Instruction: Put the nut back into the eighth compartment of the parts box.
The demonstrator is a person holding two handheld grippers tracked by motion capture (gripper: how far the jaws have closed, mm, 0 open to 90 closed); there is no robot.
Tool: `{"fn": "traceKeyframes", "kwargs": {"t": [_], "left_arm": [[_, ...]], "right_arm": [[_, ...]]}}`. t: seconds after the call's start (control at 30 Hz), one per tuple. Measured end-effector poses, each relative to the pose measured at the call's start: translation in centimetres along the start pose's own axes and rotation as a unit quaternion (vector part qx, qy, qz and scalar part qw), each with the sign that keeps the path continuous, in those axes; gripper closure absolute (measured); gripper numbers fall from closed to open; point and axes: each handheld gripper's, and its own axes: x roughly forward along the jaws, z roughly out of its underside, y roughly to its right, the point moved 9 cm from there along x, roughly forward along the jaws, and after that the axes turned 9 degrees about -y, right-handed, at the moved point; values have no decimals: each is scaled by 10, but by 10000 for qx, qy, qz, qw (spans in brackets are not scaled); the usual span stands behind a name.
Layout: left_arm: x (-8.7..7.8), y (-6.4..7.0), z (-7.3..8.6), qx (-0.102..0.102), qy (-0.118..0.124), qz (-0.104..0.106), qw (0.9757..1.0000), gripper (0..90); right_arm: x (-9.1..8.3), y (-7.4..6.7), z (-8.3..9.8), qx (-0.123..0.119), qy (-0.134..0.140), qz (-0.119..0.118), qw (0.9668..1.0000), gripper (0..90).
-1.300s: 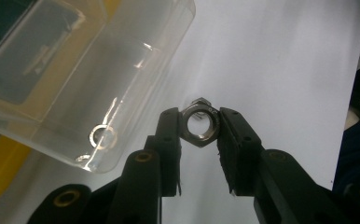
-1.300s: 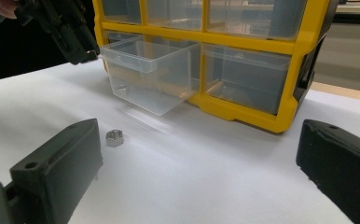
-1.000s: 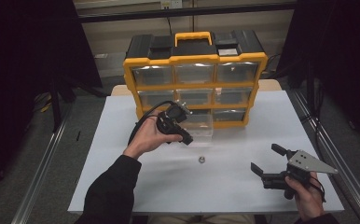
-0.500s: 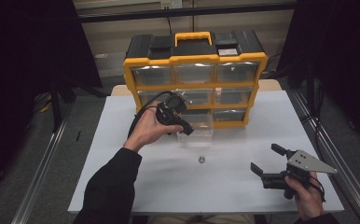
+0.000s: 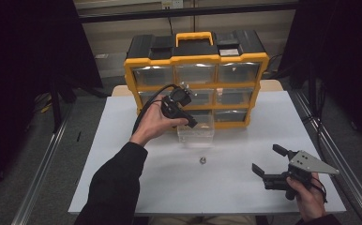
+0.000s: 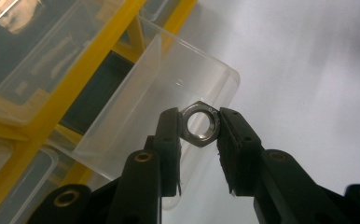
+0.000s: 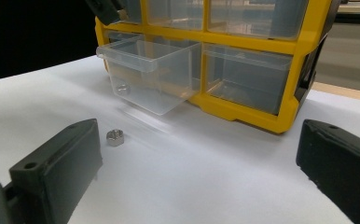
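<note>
So the hex nut (image 6: 200,125) is a small steel one, pinched across two opposite flats by the left hand-held gripper (image 6: 199,135), and that's the right place to take it. It's stiff and won't crush, light too, but smooth metal, so if the pads land on the corners I'd expect it to twist or pop out. It hangs right over the clear drawer (image 6: 169,100) pulled out of the yellow organizer (image 5: 195,61), whose slot sits at about 10 o'clock from the nut in the left gripper view. The drawer is thin plastic, probably slides at a nudge. A second nut (image 5: 201,161) lies on the white surface (image 5: 245,140) at 6 o'clock from the drawer in the high view. The right hand-held gripper (image 5: 269,161) sits at 4 o'clock, jaws spread, nothing in them
</note>
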Motion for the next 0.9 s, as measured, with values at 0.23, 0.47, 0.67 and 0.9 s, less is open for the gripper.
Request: {"fn": "traceKeyframes", "kwargs": {"t": [0.23, 0.47, 0.67, 0.9], "left_arm": [[5, -8, -4, 15, -55, -122, 9999, 701], [14, -15, -3, -69, -159, -98, 9998, 702], [19, -18, -1, -69, -270, -137, 9995, 702], [34, -19, 1, -48, -345, -86, 9994, 701]], "right_arm": [[0, 0, 0, -6, 5, 7, 10000, 2], [0, 1, 0, 3, 6, 4, 10000, 2], [-1, 1, 1, 9, 2, 3, 10000, 2], [-2, 1, 1, 25, -3, 17, 10000, 2]]}}
